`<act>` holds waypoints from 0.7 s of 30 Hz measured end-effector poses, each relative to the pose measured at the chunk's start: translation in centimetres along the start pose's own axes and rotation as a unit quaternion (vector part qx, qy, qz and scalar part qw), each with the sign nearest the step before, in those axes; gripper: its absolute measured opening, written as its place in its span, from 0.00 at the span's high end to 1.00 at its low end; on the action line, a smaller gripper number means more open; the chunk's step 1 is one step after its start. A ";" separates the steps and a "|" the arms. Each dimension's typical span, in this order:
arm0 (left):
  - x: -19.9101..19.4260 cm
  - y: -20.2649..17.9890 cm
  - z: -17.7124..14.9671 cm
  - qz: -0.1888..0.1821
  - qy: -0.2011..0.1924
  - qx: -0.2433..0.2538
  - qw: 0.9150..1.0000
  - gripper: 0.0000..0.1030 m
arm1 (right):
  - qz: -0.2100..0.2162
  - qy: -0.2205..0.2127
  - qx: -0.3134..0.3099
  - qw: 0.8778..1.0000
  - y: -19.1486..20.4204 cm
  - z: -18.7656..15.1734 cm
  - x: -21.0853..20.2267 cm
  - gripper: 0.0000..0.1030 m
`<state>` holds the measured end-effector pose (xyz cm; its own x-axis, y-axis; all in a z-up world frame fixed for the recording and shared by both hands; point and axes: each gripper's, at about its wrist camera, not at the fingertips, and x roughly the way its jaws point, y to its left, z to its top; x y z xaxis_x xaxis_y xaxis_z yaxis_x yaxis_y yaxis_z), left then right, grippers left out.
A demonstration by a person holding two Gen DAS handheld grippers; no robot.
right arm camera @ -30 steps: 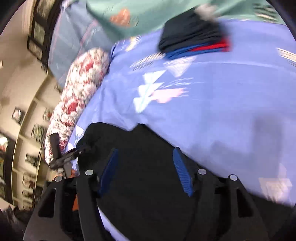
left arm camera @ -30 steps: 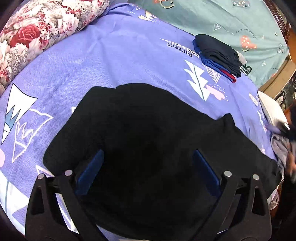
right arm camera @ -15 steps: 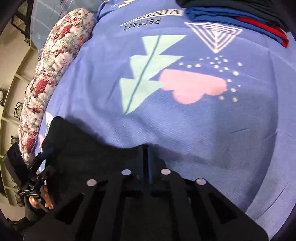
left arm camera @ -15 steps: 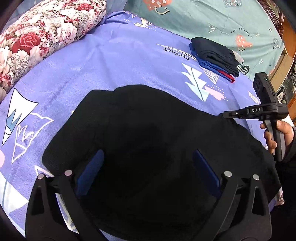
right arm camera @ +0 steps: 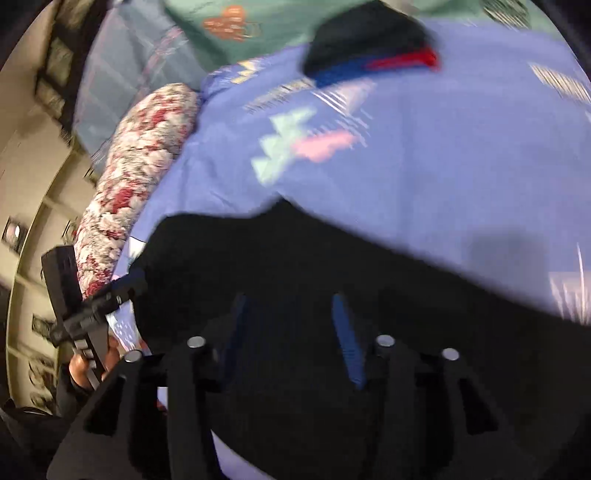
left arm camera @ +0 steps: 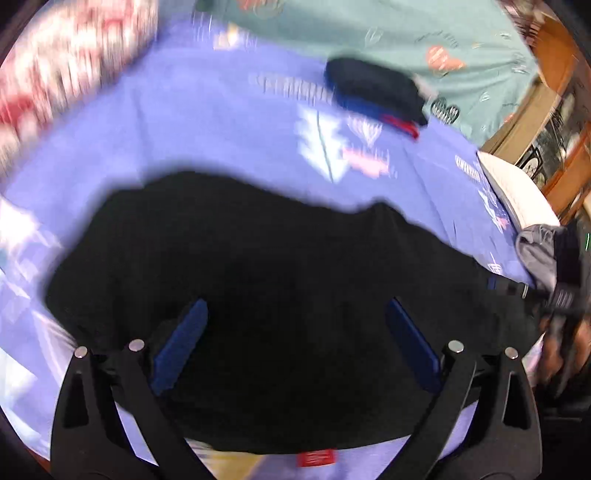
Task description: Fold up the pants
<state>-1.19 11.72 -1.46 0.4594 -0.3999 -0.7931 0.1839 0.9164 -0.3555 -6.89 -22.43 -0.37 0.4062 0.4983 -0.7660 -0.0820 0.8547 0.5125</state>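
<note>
Black pants (left arm camera: 258,266) lie spread across the purple printed bedsheet (left arm camera: 221,122), and they also show in the right wrist view (right arm camera: 295,266). My left gripper (left arm camera: 295,325) is open above the near part of the pants, its blue pads wide apart and empty. My right gripper (right arm camera: 291,325) is open over the pants, with nothing between its blue pads. The right gripper shows at the right edge of the left wrist view (left arm camera: 554,291). The left gripper shows at the left of the right wrist view (right arm camera: 92,299). Both views are blurred.
A stack of folded clothes (left arm camera: 376,96) in dark, blue and red sits at the far side of the sheet (right arm camera: 369,48). A floral pillow (right arm camera: 140,166) lies along the left. A teal blanket (left arm camera: 369,33) covers the back. Wooden furniture (left arm camera: 554,110) stands at the right.
My right gripper was shut half a second ago and is open now, pulled back over the pants. The left view has shifted and blurred; the left gripper stays open.
</note>
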 end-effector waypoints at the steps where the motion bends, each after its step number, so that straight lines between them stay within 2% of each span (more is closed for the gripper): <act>1: 1.0 0.4 -0.1 0.004 0.015 -0.012 1.000 0.04 | -0.010 0.006 0.020 1.000 -1.8 -1.0 -0.2 0.52; 2: 1.4 0.6 -0.3 0.010 0.011 -0.012 1.000 0.04 | -0.029 0.008 0.040 0.999 -3.9 -2.1 -0.4 0.53; 4: 1.5 0.4 -0.3 0.026 -0.001 -0.003 1.000 0.04 | -0.025 -0.014 0.068 0.997 -7.3 -3.0 -1.9 0.93; 5: 1.6 0.5 -0.2 0.029 -0.003 -0.005 1.000 0.04 | -0.041 -0.023 0.089 0.995 -9.0 -3.3 -3.2 0.95; 7: 1.4 0.7 0.0 0.026 -0.003 -0.020 0.999 0.04 | -0.114 -0.070 0.122 0.983 -12.4 -3.7 -8.2 0.84; 8: 1.1 0.9 0.0 0.025 -0.004 -0.030 0.999 0.04 | -0.134 -0.102 0.131 0.977 -13.9 -4.1 -11.5 0.81; 9: 1.0 1.0 0.0 0.023 -0.006 -0.038 0.999 0.04 | -0.156 -0.130 0.142 0.969 -15.4 -4.6 -14.9 0.72; 11: 0.8 1.5 0.0 0.017 -0.008 -0.052 0.998 0.04 | -0.205 -0.165 0.172 0.949 -18.1 -5.9 -20.3 0.63; 13: 0.7 1.4 0.0 0.021 -0.010 -0.058 0.998 0.04 | -0.219 -0.179 0.228 0.932 -21.4 -8.1 -24.6 0.46; 15: 0.7 1.0 -0.1 0.028 -0.010 -0.057 0.998 0.04 | -0.187 -0.188 0.286 0.921 -23.9 -11.1 -27.4 0.39; 18: 1.0 0.5 -0.2 0.044 -0.011 -0.051 0.998 0.04 | -0.104 -0.171 0.332 0.922 -25.1 -13.8 -27.2 0.39; 21: 1.3 0.2 -0.1 0.055 -0.008 -0.045 0.997 0.03 | -0.075 -0.164 0.324 0.929 -24.7 -13.9 -26.3 0.39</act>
<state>-0.64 11.35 -2.57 0.4870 -0.2951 -0.8220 0.0524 0.9494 -0.3097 -28.16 -54.63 1.77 0.6323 0.2185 -0.7433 0.5195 0.5922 0.6160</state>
